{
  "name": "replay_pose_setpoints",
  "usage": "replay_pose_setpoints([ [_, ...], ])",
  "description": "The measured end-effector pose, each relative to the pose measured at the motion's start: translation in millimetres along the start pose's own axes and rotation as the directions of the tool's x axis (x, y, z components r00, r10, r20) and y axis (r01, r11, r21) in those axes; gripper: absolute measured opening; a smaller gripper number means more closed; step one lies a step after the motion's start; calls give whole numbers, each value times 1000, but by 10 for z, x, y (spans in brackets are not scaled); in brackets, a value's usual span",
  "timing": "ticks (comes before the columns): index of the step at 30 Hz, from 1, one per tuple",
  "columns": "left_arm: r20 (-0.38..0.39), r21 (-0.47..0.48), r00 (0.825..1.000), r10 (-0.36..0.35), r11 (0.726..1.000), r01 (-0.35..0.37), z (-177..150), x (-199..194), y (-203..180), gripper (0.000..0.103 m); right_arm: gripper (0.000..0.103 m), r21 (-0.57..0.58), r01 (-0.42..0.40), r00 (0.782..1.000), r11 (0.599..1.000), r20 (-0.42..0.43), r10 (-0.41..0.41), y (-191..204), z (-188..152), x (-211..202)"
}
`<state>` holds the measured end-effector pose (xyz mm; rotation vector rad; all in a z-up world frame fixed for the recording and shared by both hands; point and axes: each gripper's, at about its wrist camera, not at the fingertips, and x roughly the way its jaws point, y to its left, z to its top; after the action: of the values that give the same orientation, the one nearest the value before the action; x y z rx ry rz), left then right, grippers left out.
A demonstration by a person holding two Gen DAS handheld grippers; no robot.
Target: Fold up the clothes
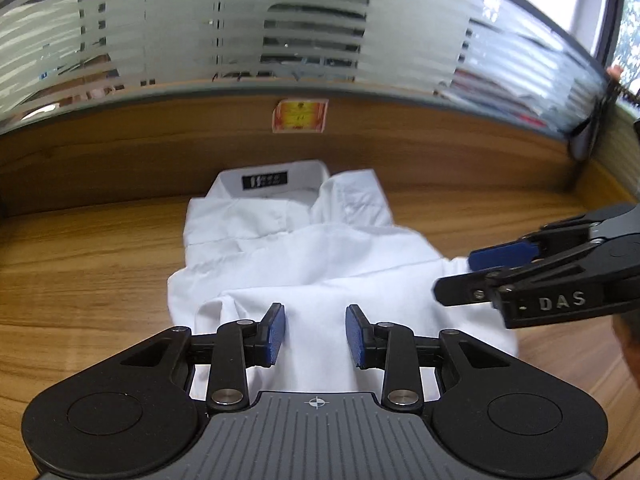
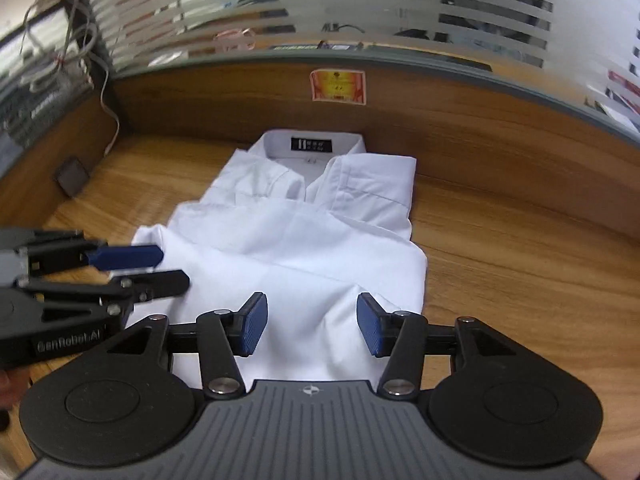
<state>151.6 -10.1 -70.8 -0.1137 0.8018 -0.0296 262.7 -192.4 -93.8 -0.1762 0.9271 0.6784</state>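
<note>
Lying partly folded on the wooden table point(image 2: 520, 240), the white collared shirt point(image 2: 296, 240) has its collar toward the far wooden partition. Left tongs point(image 1: 316, 334) and right tongs point(image 2: 312, 324) hover over its near hem, both spread, gripping nothing.

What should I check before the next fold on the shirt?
1. Left gripper open, fingers astride the near hem: ok.
2. Right gripper open, nothing held: ok.
3. White shirt sleeves folded in over the body: ok.
4. Collar at the far end, label up: ok.
5. Cloth flat: not ok, the near part is rumpled.
6. Fingers touching fabric: cannot tell.
</note>
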Motion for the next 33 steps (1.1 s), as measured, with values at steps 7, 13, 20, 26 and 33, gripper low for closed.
replay_pose_setpoints([
  [7,-70,-284,997,15,958,-35,-228,203,551,7,55,-17,2,999,1000,-32,-2,-155,-140,304],
  [13,-95,-404,995,-25,915,-16,-342,280,782,6,81,78,-24,998,997,-56,29,-399,-248,533],
  [20,-99,-375,995,-6,926,-32,-302,249,759,7,75,109,-24,999,994,-37,28,-461,-178,464],
  [26,6,-283,1000,-13,959,14,-132,-157,534,24,74,28,-8,996,1000,88,6,-230,-13,-44],
  [33,23,-124,997,-68,990,70,-43,-177,96,24,67,-66,-55,995,996,85,60,101,-10,-121],
])
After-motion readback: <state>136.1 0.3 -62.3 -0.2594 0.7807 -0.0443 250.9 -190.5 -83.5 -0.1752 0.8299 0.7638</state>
